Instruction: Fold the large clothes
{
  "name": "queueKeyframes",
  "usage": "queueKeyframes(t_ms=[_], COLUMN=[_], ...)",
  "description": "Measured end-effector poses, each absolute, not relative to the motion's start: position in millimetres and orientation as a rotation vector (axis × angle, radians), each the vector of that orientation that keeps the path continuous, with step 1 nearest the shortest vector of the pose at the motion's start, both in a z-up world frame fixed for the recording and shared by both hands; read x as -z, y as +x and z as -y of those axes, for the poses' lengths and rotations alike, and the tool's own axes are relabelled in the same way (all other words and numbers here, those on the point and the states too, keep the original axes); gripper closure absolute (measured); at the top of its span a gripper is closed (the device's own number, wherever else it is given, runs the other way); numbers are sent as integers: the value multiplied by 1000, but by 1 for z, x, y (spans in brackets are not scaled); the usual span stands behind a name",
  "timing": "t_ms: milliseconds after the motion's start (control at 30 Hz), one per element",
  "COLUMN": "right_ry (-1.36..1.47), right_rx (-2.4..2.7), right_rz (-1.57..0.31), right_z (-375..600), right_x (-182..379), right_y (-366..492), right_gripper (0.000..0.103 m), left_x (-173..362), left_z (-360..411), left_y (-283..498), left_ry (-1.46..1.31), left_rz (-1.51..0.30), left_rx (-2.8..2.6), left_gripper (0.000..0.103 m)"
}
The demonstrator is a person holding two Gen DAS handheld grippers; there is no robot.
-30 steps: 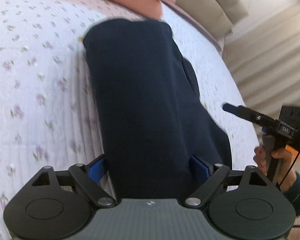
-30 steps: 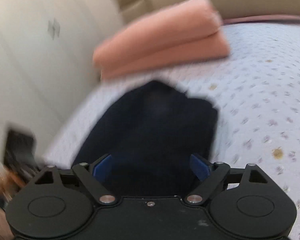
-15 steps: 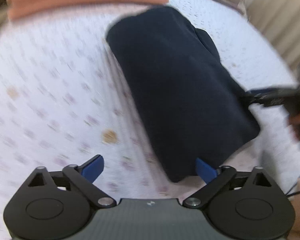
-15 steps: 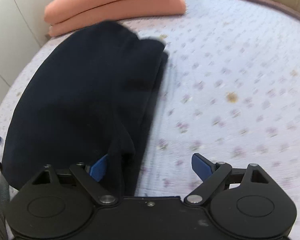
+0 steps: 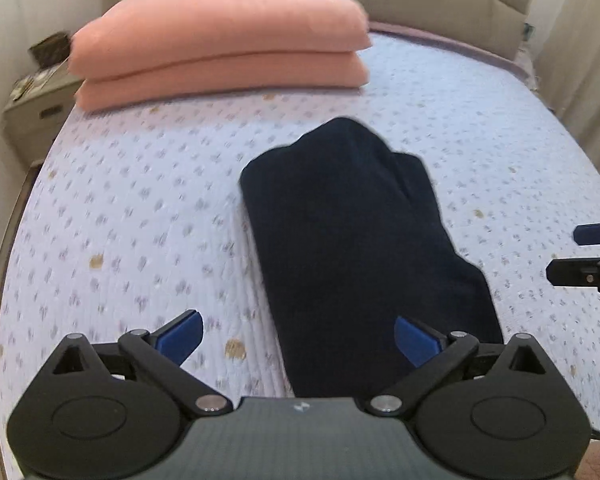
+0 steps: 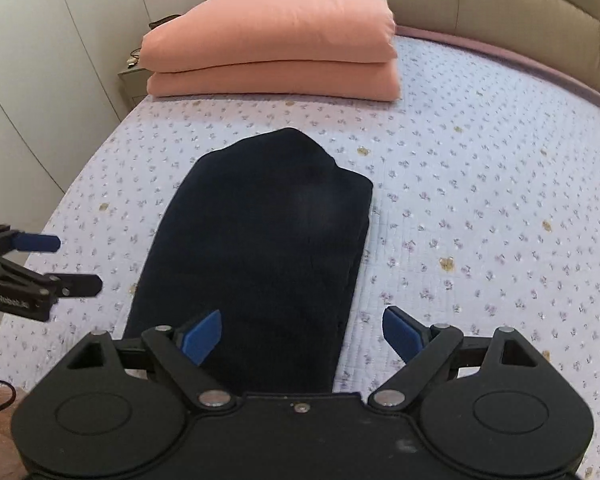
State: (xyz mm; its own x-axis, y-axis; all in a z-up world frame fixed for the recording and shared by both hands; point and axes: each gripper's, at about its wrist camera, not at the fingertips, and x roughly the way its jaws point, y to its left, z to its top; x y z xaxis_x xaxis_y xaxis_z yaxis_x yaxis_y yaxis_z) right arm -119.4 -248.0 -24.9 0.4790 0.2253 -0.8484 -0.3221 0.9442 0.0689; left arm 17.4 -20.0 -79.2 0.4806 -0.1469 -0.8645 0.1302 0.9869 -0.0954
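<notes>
The bed [image 5: 120, 208] carries a floral quilted cover. At its head lies my reference stack, a folded salmon blanket [image 5: 220, 36], in two layers. The dark navy garment [image 5: 352, 240] lies folded into a long narrow strip at mid-bed, lengthwise toward the blanket and apart from it. I hold my left gripper [image 5: 296, 334] above the strip's near end, jaws spread, gripping nothing. I hold my right gripper [image 6: 302, 330] likewise, jaws spread and empty, its left pad [image 6: 202, 334] over the cloth.
</notes>
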Motion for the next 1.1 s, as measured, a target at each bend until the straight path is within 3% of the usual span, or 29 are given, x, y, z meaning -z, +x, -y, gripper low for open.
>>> queueKeyframes(t_ms=[367, 1100], right_ry=[-179, -193], right_rx=[-354, -395], right_rz=[-1105, -1110], right_z=[224, 220], right_x=[56, 59], right_y=[-122, -124], right_gripper=[0, 0], left_x=[79, 81], left_z=[14, 16], left_y=[0, 0], left_ry=[-24, -27], left_rz=[-1078, -1086], left_rx=[126, 144], left_gripper=[0, 0])
